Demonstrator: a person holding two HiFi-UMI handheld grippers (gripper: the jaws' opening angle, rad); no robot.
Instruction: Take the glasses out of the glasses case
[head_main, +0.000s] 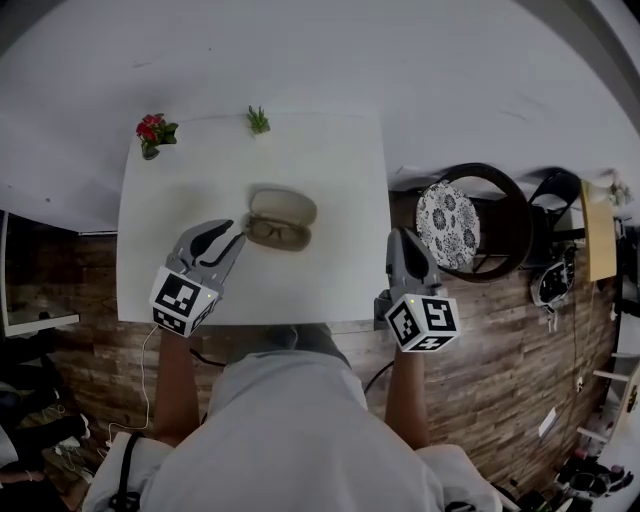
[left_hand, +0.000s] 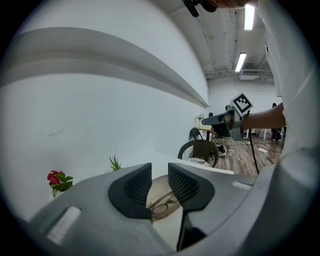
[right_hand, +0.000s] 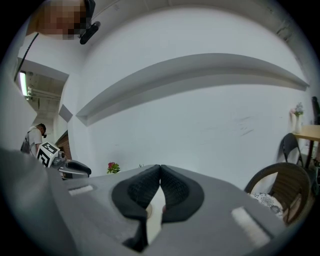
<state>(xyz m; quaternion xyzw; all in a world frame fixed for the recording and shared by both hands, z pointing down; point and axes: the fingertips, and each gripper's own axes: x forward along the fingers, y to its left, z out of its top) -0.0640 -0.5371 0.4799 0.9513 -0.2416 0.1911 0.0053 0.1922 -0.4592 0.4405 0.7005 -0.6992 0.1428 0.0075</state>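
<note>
An open beige glasses case (head_main: 283, 207) lies in the middle of the white table (head_main: 330, 170), lid swung back. The brown-framed glasses (head_main: 277, 232) rest in its near half. My left gripper (head_main: 237, 234) hovers just left of the case, fingertips close to the glasses' left end, jaws open a little with nothing between them. In the left gripper view the glasses (left_hand: 162, 204) and the case (left_hand: 161, 186) show through the gap of that gripper (left_hand: 160, 172). My right gripper (head_main: 405, 238) is off the table's right edge, shut and empty, as the right gripper view (right_hand: 160, 170) shows.
A red flower pot (head_main: 150, 131) and a small green plant (head_main: 258, 120) stand at the table's far edge. A dark chair (head_main: 505, 215) with a patterned cushion (head_main: 447, 222) sits right of the table. A white wall lies beyond. A cable hangs below the table's left front.
</note>
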